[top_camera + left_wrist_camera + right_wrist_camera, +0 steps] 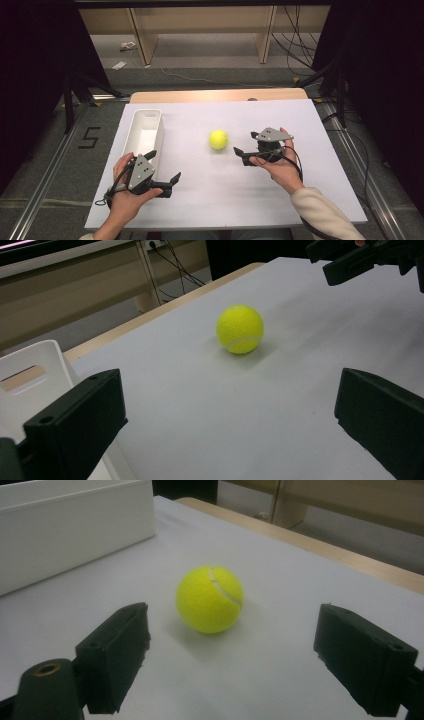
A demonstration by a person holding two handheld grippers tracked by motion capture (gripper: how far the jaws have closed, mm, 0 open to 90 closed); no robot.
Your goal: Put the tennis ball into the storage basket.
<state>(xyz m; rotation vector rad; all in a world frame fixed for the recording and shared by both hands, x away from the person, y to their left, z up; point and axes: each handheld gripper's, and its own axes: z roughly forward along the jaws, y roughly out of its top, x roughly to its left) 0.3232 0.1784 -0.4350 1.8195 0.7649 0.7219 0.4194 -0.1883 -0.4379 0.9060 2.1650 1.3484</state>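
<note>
A yellow tennis ball [218,139] rests on the white table top [225,200], a little right of centre. My right gripper [245,142] is just to its right, open, with both jaws pointing at it and a small gap left. In the right gripper view the ball [210,599] lies slightly ahead of the wide-apart jaws of the right gripper [232,630], touching neither. My left gripper [163,166] is open near the front left, aimed toward the ball [240,329], which lies well beyond its jaws, with nothing between them [227,390].
A long white bin [134,131] stands along the left side of the table, right beside my left hand; its wall [75,530] rises behind the ball in the right gripper view. A wooden strip [215,95] edges the far side. Cables trail on the floor beyond.
</note>
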